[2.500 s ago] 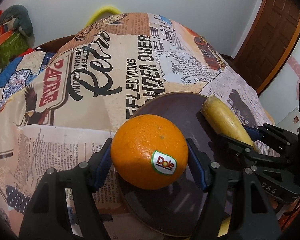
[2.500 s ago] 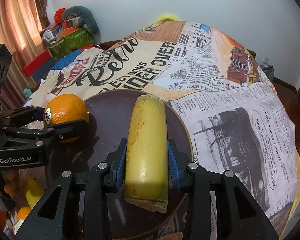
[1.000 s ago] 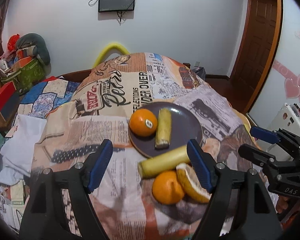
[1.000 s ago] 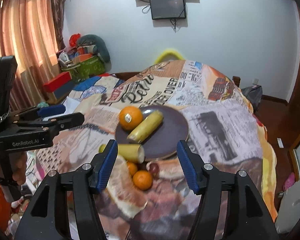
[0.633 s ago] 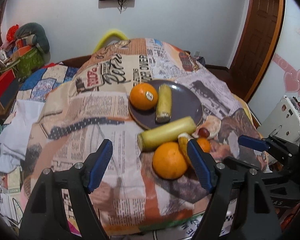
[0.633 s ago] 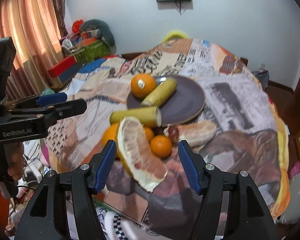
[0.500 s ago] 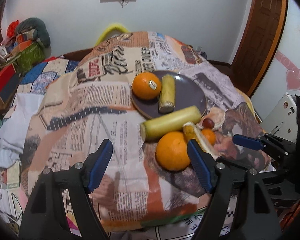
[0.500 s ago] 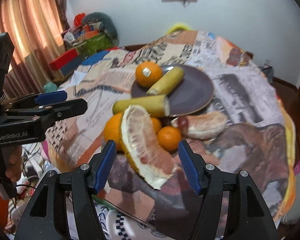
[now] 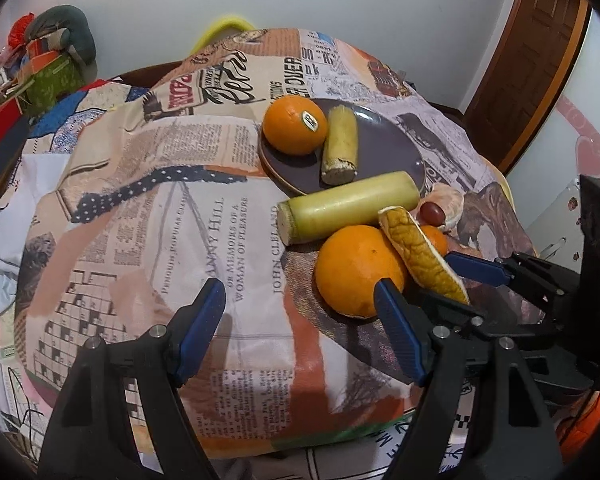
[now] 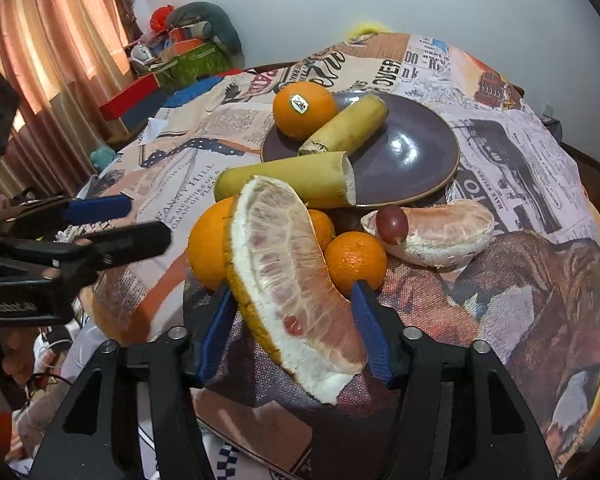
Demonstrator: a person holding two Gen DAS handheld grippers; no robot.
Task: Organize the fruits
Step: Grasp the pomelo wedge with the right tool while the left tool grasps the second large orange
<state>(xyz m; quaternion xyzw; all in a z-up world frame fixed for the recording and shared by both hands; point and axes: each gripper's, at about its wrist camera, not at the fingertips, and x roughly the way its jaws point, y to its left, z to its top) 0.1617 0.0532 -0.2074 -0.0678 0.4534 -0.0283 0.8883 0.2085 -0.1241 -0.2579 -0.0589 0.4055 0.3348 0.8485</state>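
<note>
From the left wrist view, both hands have come down toward the loose fruit after the first orange point(image 9: 295, 125) and a short banana piece point(image 9: 341, 146) were left on the dark plate point(image 9: 396, 148), so I judge that the first placing is done and the next pick begins. The left hand-held gripper point(image 9: 300, 330) is wide open and holds nothing; only printed cloth lies between its blue pads. Just ahead of its right pad sits a big orange point(image 9: 358, 270), round with fine dimpled skin, and farther ahead a longer banana piece point(image 9: 346, 206), a smooth pale yellow cylinder with a rough cut end that touches the plate's near rim. The right hand-held gripper point(image 9: 432, 270) is seen to the right, around a pomelo wedge point(image 9: 422, 254) whose rind looks bumpy and yellow. In the right wrist view, the jaws of this hand-held gripper point(image 10: 292, 322) have just been closing, with the pomelo wedge point(image 10: 288, 272) between them: a curved wedge with thick white pith and pale pink flesh. Whether the pads already press on it I cannot tell. Just beyond its right pad is a small mandarin point(image 10: 355, 261), then a peeled pomelo piece point(image 10: 440, 232) with a glossy red grape point(image 10: 392, 218) against it. The desk point(image 10: 520, 160) is covered with newspaper-pattern fabric.
</note>
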